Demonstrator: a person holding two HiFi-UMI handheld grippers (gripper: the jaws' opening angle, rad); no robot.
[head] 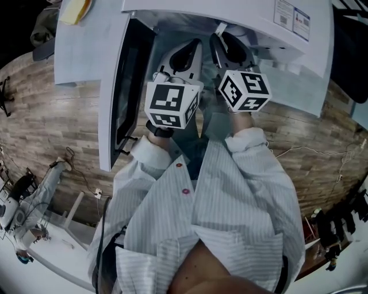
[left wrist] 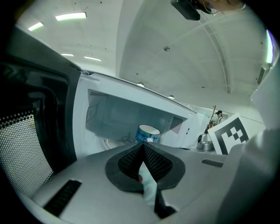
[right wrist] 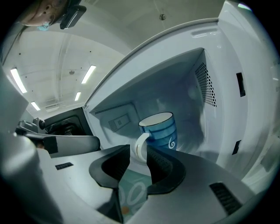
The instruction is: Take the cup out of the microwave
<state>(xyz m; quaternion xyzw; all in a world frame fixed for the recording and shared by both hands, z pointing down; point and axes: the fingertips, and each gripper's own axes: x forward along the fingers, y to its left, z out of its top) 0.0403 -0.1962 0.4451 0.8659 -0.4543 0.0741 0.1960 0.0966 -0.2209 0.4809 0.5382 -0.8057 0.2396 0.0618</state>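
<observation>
A blue mug (right wrist: 161, 130) with a white inside and a white handle (right wrist: 139, 149) stands upright inside the open white microwave (right wrist: 218, 87). My right gripper (right wrist: 139, 154) is open, and the handle sits between its black pads without being pinched. The left gripper view shows the same mug (left wrist: 147, 132) deeper in the cavity, beyond my left gripper (left wrist: 142, 146), which is shut with nothing in it. In the head view both grippers, left (head: 188, 54) and right (head: 228, 47), reach side by side into the microwave mouth; the mug is hidden there.
The microwave door (head: 123, 86) is swung open to the left, close beside my left gripper. The cavity's right wall with vent holes (right wrist: 209, 83) is near the mug. Wooden flooring (head: 52, 115) lies below, and a yellow object (head: 76, 10) rests on the appliance top.
</observation>
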